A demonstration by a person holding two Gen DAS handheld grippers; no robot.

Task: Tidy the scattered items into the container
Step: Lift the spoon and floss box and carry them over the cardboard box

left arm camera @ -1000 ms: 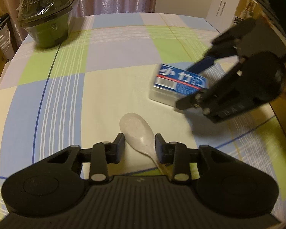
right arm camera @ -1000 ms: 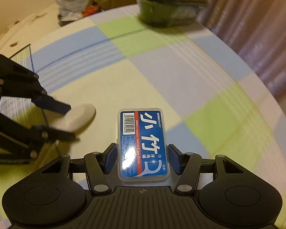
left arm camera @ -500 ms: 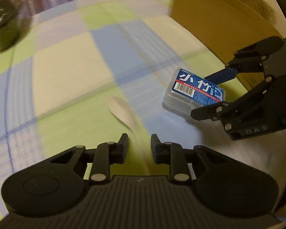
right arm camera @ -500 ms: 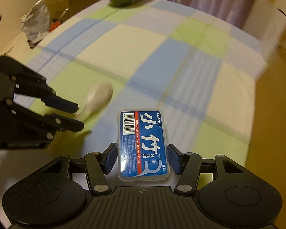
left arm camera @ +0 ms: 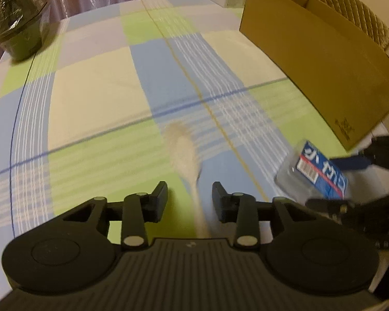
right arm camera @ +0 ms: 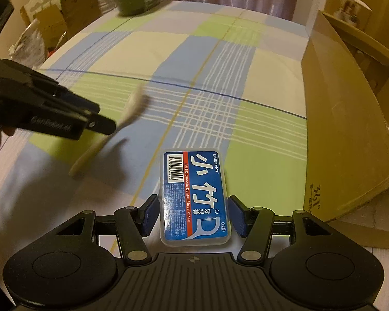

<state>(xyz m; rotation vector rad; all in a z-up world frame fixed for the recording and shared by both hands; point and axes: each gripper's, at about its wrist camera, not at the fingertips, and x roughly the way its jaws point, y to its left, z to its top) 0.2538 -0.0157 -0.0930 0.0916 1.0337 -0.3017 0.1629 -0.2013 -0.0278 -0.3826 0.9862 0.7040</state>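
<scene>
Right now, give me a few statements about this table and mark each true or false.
1. The right tool grips the floss box. True.
2. The floss box is already inside the carton. False: it is in the tool, outside the carton.
3. A green pot sits near the table's far edge. True.
4. The spoon lies in the carton. False: it is outside, between the left tool's opening jaws, which do not press it.

1 spoon (left arm camera: 185,155) – btwn left gripper (left arm camera: 189,194) jaws; 1 floss box (right arm camera: 195,197) in right gripper (right arm camera: 194,215); 1 carton (left arm camera: 324,72), 1 green pot (left arm camera: 18,33) ahead.
</scene>
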